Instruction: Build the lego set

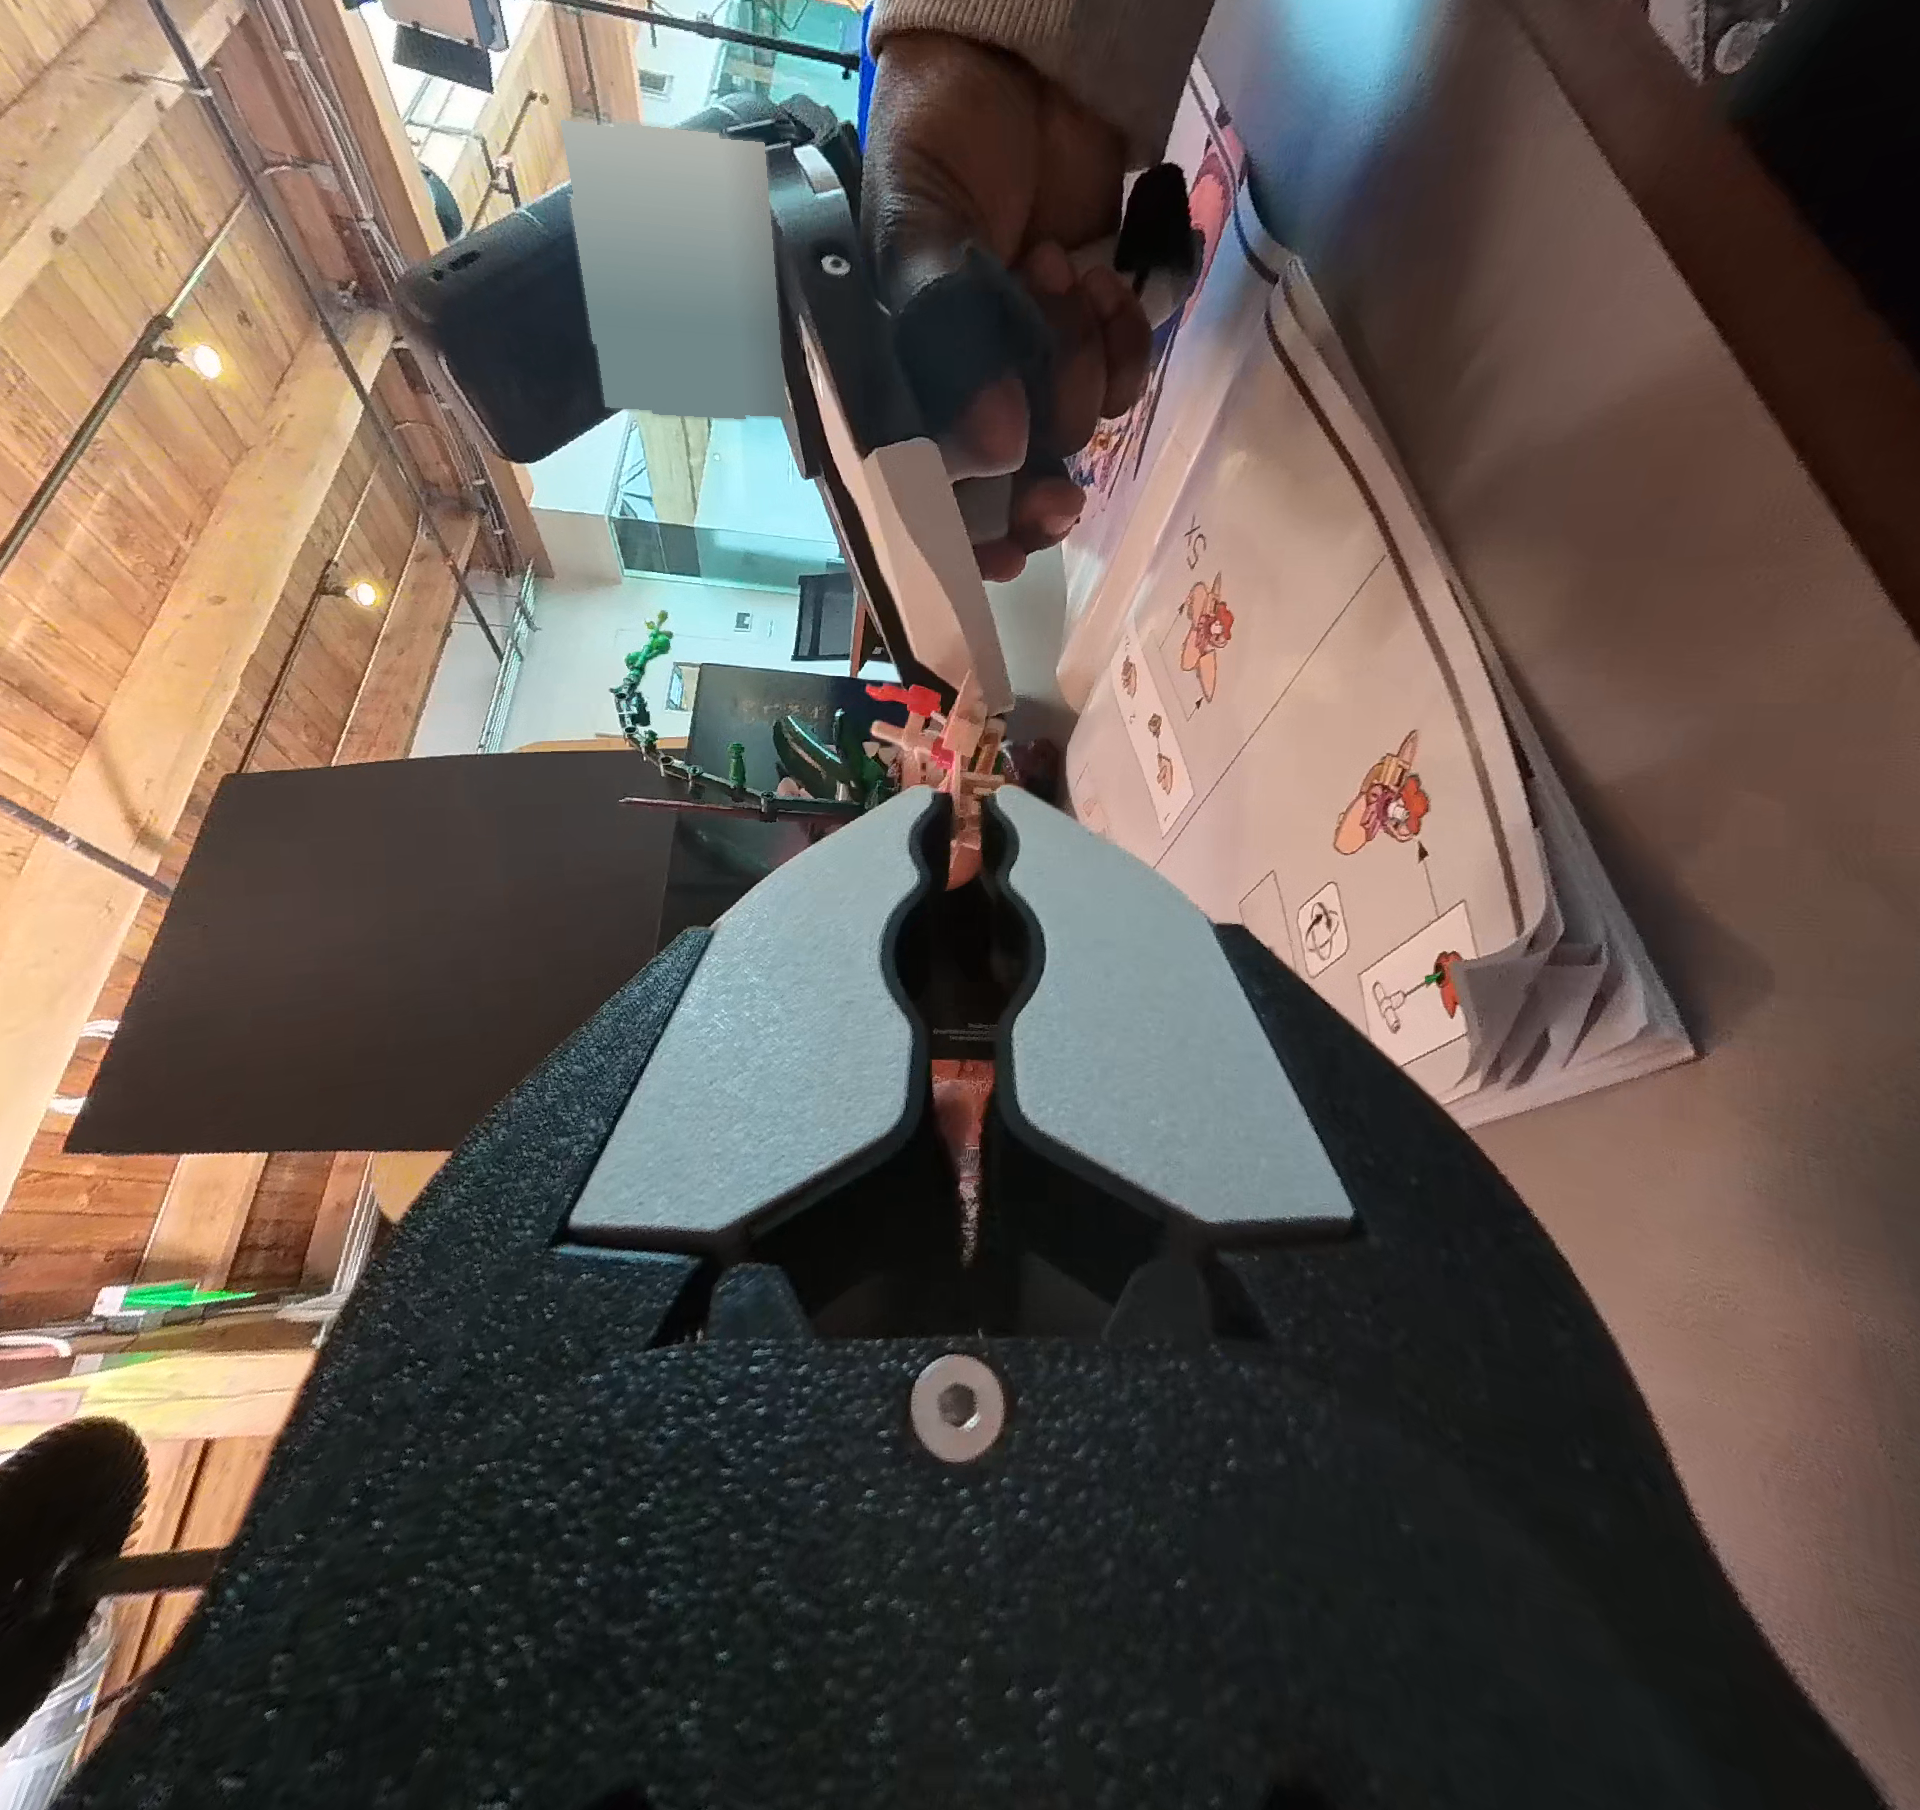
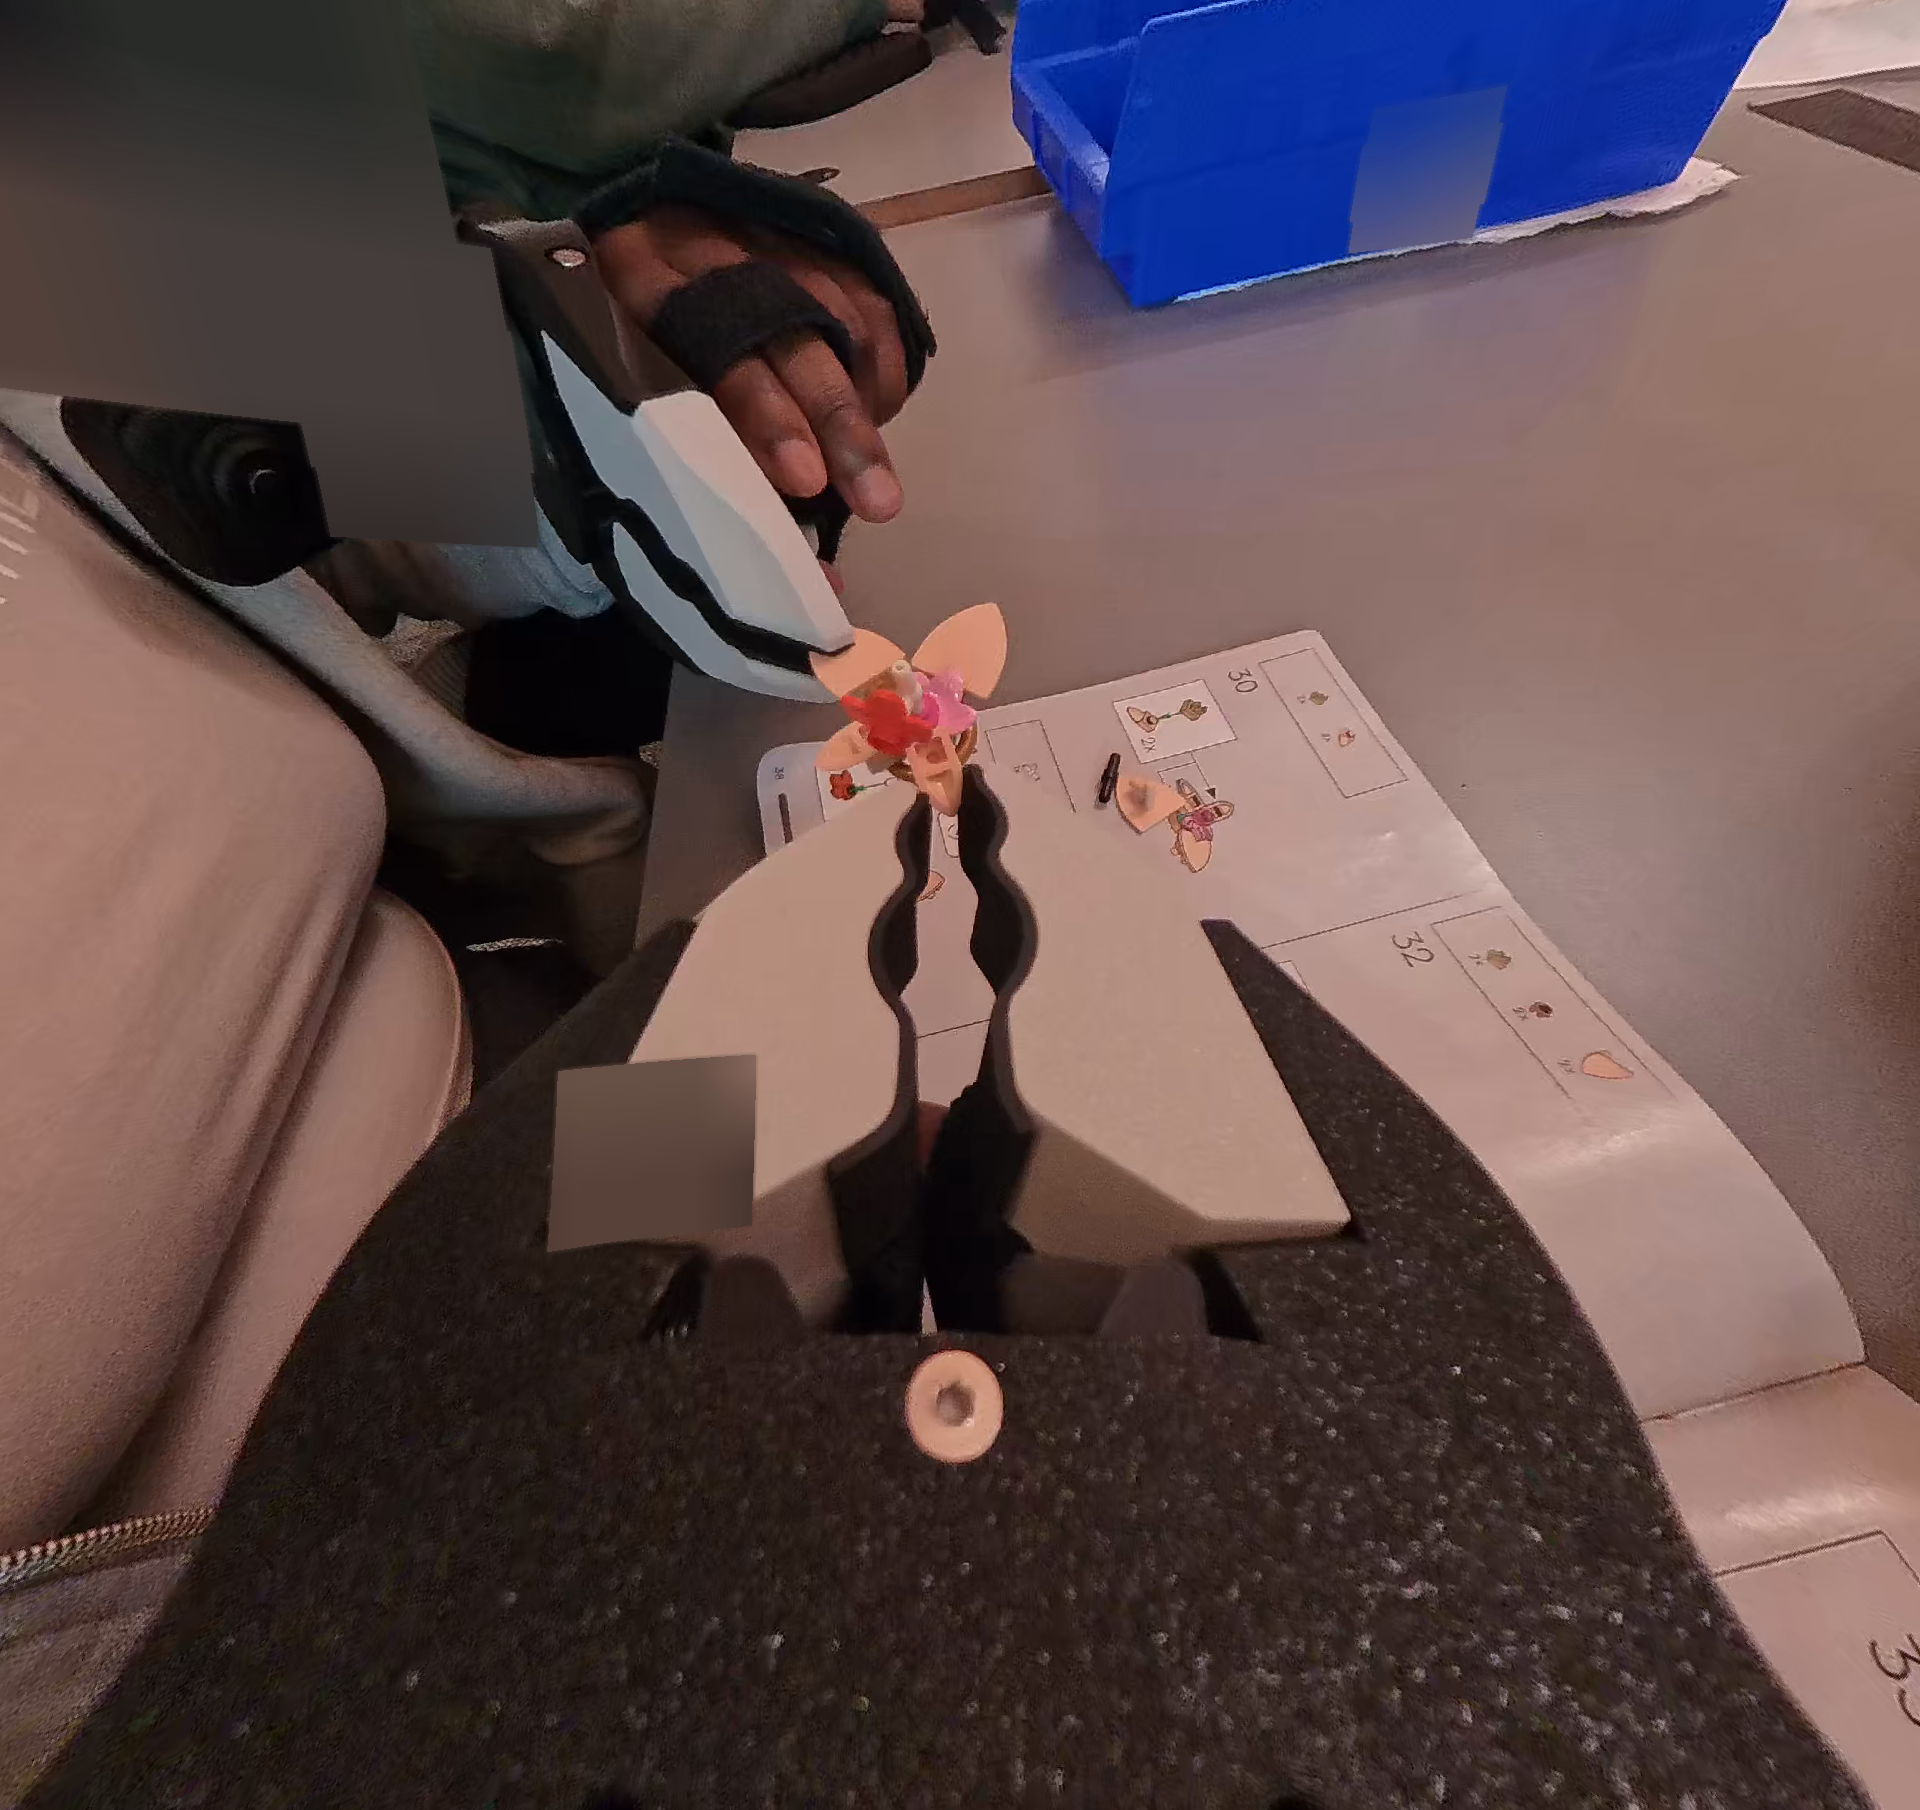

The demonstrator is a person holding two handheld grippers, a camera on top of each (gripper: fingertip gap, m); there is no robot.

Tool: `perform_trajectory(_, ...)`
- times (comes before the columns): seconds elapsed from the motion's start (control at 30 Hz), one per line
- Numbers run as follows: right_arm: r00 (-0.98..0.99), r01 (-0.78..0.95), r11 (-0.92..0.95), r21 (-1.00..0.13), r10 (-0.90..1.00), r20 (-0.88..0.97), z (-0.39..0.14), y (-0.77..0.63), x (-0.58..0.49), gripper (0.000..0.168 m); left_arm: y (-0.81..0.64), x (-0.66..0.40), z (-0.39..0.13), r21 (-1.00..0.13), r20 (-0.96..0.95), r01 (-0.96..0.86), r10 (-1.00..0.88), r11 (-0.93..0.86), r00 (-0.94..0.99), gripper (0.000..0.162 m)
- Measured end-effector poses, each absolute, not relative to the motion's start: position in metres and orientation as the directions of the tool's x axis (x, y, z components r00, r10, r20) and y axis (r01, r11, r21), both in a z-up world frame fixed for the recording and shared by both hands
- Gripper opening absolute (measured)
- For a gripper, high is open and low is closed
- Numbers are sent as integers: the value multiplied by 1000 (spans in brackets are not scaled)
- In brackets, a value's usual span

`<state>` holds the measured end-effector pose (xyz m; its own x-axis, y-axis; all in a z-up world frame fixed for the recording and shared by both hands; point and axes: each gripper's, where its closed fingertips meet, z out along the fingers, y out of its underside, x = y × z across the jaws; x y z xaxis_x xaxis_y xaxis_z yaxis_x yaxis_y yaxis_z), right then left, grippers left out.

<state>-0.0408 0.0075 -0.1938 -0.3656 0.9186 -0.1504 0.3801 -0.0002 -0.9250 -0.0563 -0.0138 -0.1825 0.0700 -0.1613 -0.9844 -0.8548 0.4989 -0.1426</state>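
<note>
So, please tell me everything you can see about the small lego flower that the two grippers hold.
The lego flower is a small plastic assembly: peach, leaf-shaped petals spread around a centre of red and pink pieces with a pale peg. It is held in the air above the open instruction booklet, not resting on it. The left gripper pinches one petal from the side, and the right gripper grips a lower petal. One loose peach petal lies on the booklet page.

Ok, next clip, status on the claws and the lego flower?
Left claw shut on lego flower. Right claw pinching its lower petal. Loose petal, black pin waiting on instruction booklet. Nothing in the way.
</note>
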Motion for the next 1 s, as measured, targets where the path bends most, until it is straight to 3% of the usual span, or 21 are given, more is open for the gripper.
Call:
perform_trajectory(0.73,-406,418,43,-907,902,-144,-210,-2,-41,5,-19,-48,-187,-195,-974,-821,-206,536,97,4)
perform_trajectory(1.0,-438,328,-104,-939,864,-248,-193,-4,-43,4,-23,-51,-176,-228,-973,-800,-159,555,167,5)
